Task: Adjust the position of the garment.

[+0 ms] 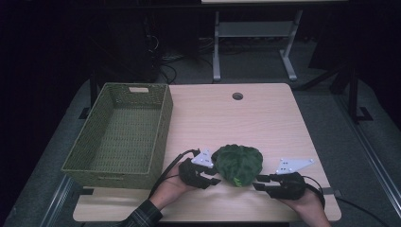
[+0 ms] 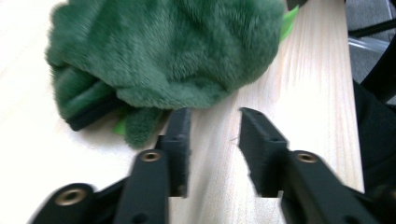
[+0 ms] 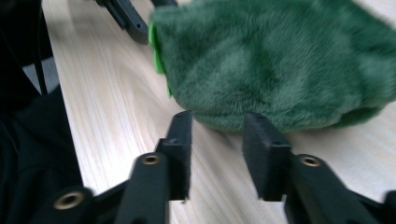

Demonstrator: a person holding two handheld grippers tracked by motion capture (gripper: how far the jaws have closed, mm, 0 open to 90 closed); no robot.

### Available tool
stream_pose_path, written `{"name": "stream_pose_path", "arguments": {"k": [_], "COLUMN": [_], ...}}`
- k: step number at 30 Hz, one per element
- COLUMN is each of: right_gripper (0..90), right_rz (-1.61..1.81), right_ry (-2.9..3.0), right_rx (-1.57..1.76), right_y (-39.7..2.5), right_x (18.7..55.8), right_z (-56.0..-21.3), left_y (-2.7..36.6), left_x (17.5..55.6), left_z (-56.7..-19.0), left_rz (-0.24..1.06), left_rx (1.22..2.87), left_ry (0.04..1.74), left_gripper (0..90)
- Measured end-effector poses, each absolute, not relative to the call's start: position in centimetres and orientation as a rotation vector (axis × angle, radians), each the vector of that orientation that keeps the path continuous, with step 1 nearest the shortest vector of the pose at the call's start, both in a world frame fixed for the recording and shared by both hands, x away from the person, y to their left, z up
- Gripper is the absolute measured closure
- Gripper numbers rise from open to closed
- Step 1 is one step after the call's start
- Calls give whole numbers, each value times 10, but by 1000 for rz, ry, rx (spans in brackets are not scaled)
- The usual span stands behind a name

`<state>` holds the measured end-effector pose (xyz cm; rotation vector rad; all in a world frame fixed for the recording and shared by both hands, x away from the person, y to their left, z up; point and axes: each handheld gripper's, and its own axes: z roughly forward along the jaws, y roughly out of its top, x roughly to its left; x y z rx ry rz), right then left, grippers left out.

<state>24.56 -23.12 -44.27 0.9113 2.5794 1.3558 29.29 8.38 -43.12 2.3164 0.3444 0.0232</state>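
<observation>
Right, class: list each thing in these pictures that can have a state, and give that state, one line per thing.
Left gripper: open, jaws apart just short of the toy's edge, holding nothing.
Right gripper: open, jaws apart at the toy's edge, holding nothing.
Green plush toy: resting on the table between the two grippers, not gripped.
Woven basket: upright, empty, on the table's left side.
Table: bare light wood, round hole near its far edge.

- A plush toy [image 1: 238, 163] lies on the table [image 1: 265, 118], near its front edge.
- The basket [image 1: 120, 168] sits on the table's left part, well left of the toy.
- The left gripper [image 1: 213, 174] is just left of the toy, the right gripper [image 1: 259, 182] just right.
- A round hole [image 1: 237, 96] lies behind the toy, near the table's far edge.
</observation>
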Motion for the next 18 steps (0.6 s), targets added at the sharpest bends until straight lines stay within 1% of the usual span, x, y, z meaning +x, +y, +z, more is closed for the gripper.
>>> {"name": "stream_pose_path", "arguments": {"k": [3,6,8,9,11,13,18], "right_gripper": [810,894,897,899,899,900,900], "right_rz": [1369,1348,1337,1316,1290,1257,1178], "right_ry": [2542,2521,2520,2515,2523,2537,2587], "right_rx": [904,907,906,916,923,932,965], "right_y": [-233,-231,-229,-227,-224,-222,-218], "right_x": [248,254,256,262,269,274,281], "right_z": [-437,-434,-433,-435,-438,-443,-455], "left_y": [84,81,76,70,68,62,54], "left_x": [295,297,301,307,310,319,331], "left_z": [-426,-423,-421,-423,-426,-434,-448], "left_rz": [33,37,56,57,60,65,77], "left_rx": [2284,2265,2269,2276,2282,2323,2359], "left_ry": [353,351,361,376,384,404,441], "left_gripper": [750,842,890,896,896,897,896]}}
